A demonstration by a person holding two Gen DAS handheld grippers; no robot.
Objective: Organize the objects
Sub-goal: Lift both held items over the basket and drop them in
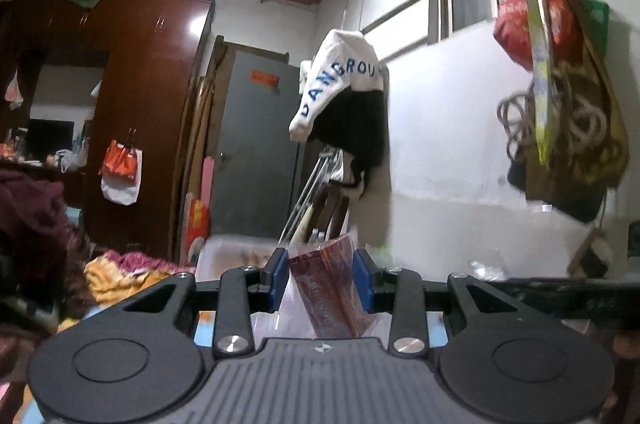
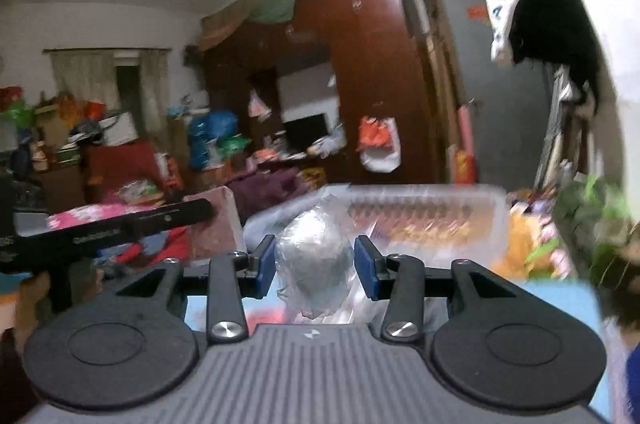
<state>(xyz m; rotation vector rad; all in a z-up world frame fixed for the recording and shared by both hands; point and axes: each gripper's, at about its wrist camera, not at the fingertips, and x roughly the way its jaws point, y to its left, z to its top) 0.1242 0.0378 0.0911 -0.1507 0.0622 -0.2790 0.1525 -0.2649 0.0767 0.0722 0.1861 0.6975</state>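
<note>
My left gripper [image 1: 320, 276] is shut on a dark red packet [image 1: 330, 292] in clear plastic wrap, held up in the air between the blue pads [image 1: 280, 280]. My right gripper [image 2: 315, 266] is shut on a grey round object wrapped in a clear plastic bag [image 2: 314, 264]. A clear plastic storage bin [image 2: 420, 220] lies just beyond the right gripper; it also shows in the left wrist view [image 1: 236, 252], behind the left gripper. The other gripper's black body [image 2: 104, 232] shows at the left of the right wrist view.
A dark red wardrobe [image 1: 132, 112] stands at the left, a grey door [image 1: 256, 144] behind. A white and black garment [image 1: 344, 96] hangs on the wall. Bags [image 1: 568, 96] hang at the right. Piled clothes [image 1: 120, 272] and clutter [image 2: 120, 160] surround the bin.
</note>
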